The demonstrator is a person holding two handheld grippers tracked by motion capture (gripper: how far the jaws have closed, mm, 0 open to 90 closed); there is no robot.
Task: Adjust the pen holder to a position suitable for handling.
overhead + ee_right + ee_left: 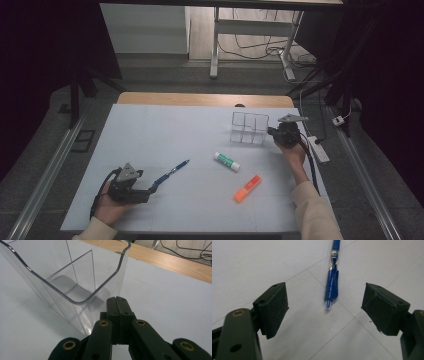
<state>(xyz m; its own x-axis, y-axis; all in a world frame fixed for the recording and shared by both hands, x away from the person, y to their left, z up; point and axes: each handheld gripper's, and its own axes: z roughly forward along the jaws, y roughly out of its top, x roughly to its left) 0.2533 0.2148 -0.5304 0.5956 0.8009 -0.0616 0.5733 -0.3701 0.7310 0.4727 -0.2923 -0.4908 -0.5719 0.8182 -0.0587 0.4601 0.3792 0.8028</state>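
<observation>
Left gripper (325, 306): jaws wide apart, low over the counter (165, 130), holding nothing; seen at the near left in the high view.
Pen (332, 277): blue, lying flat on the counter, its near end between the open jaws but touching neither pad; points away from the gripper.
Right gripper (117, 302): jaws pressed together with nothing between them, tips right at the near wall of the organizer; whether they touch it I cannot tell.
Organizer (75, 280): clear plastic, divided into compartments, upright at the far right of the counter.
Glue stick (226, 161): lying mid-counter.
Marker (247, 188): orange, nearer the person than the glue stick.
</observation>
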